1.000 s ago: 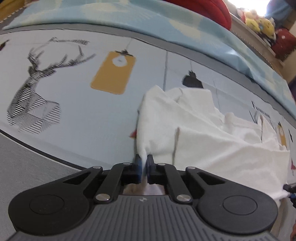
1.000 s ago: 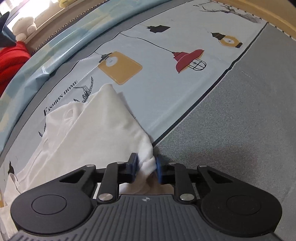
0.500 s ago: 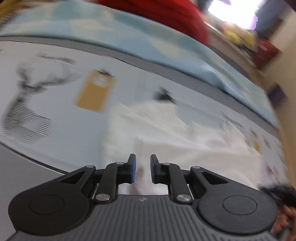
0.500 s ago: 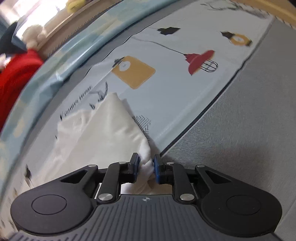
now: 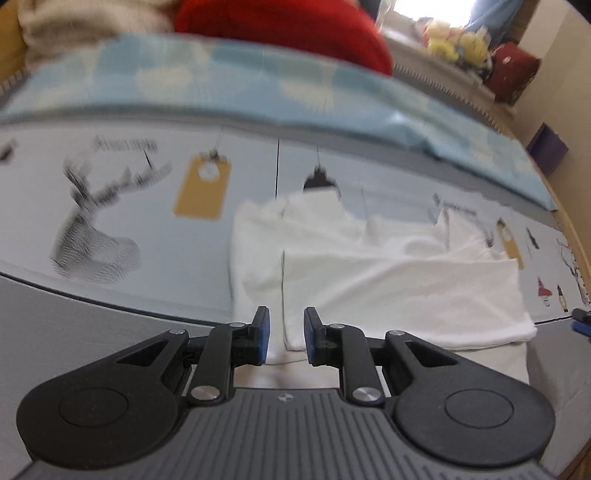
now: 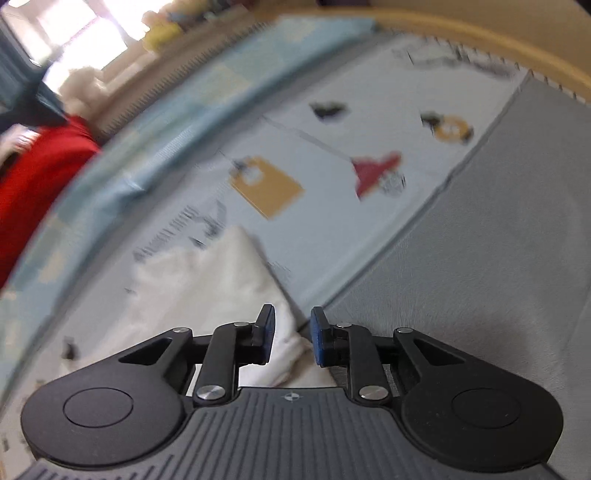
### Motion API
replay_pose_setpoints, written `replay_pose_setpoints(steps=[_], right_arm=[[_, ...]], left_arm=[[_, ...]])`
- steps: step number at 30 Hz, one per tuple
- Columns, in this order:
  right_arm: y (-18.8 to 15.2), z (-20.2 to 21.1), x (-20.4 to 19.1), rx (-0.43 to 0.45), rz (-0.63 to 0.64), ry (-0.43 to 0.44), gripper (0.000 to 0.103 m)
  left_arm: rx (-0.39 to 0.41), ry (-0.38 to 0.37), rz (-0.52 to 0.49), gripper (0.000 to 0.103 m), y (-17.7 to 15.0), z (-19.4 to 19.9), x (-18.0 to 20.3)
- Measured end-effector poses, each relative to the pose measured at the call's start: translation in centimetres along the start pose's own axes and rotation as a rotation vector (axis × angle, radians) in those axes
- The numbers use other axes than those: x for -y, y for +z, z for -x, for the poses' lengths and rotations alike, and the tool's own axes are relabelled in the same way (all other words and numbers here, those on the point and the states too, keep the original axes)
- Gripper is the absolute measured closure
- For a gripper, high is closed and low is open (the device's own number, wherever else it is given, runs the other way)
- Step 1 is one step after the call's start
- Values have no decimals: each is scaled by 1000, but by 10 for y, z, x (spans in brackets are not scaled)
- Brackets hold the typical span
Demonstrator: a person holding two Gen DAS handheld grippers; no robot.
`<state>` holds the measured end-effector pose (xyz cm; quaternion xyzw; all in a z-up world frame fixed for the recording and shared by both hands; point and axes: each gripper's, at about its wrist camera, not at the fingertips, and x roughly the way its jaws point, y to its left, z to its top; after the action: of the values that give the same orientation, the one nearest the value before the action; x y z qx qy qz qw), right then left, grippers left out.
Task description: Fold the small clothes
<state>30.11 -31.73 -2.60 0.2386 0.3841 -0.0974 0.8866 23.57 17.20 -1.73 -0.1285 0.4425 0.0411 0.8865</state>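
Note:
A white garment [image 5: 388, 280] lies folded over on the patterned mat, its near layer doubled back toward me. My left gripper [image 5: 286, 339] is open just above the garment's near left corner, with cloth showing between the blue pads but not pinched. In the right wrist view the same garment [image 6: 207, 280] lies at lower left. My right gripper [image 6: 291, 341] is open over its near right corner, which sits loose between the jaws.
The pale blue mat [image 5: 147, 229] has deer, tag and lamp prints, with a grey border strip [image 6: 480, 266] along the near side. A light blue blanket [image 5: 295, 88] and a red cushion [image 5: 288, 29] lie beyond it. Plush toys [image 5: 454, 40] sit by the window.
Both grippers have opened and let go of the garment's corners, then drawn back and up. The garment now lies flat on the mat with its near edge folded over.

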Motion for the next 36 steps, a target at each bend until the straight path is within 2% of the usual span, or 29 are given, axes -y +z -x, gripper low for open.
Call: replay_pose_setpoints(steps=[2, 4, 6, 9, 12, 16, 18, 20, 22, 24, 26, 28, 31, 36], right_arm=[[-2, 33, -1, 47, 57, 20, 81], [-4, 63, 3, 55, 95, 47, 81], [-8, 91, 13, 48, 109, 94, 81], [-27, 134, 34, 57, 189, 130, 81], [-58, 159, 62, 37, 265, 132, 81], [-105, 164, 107, -22, 270, 118, 81], [-129, 150, 124, -81, 300, 92, 81], [-146, 135, 134, -164, 310, 29, 81], [-148, 129, 134, -164, 303, 15, 80], [-151, 125, 133, -152, 333, -22, 75], [-154, 118, 135, -177, 325, -62, 72], [-155, 112, 136, -194, 311, -64, 70], [-159, 106, 138, -200, 319, -92, 69], [-158, 96, 146, -235, 297, -90, 68]], left_arm=[[50, 0, -60, 81, -10, 38, 13], [80, -8, -110, 78, -26, 72, 23], [94, -36, -110, 73, -50, 103, 24], [91, -70, -81, 73, -100, 131, 13], [32, -51, -39, 73, -160, 136, -1], [-40, -37, 12, 73, -232, 124, -24], [-137, -11, 56, 74, -256, 110, -39], [-156, -13, 70, 75, -261, 106, -47], [-145, -26, 65, 75, -260, 106, -50], [-141, -32, 96, 75, -261, 104, -56], [-160, -43, 140, 75, -262, 101, -61], [-187, -59, 161, 75, -265, 94, -62], [-216, -33, 127, 75, -268, 87, -55], [-259, -27, 104, 75, -274, 75, -50]])
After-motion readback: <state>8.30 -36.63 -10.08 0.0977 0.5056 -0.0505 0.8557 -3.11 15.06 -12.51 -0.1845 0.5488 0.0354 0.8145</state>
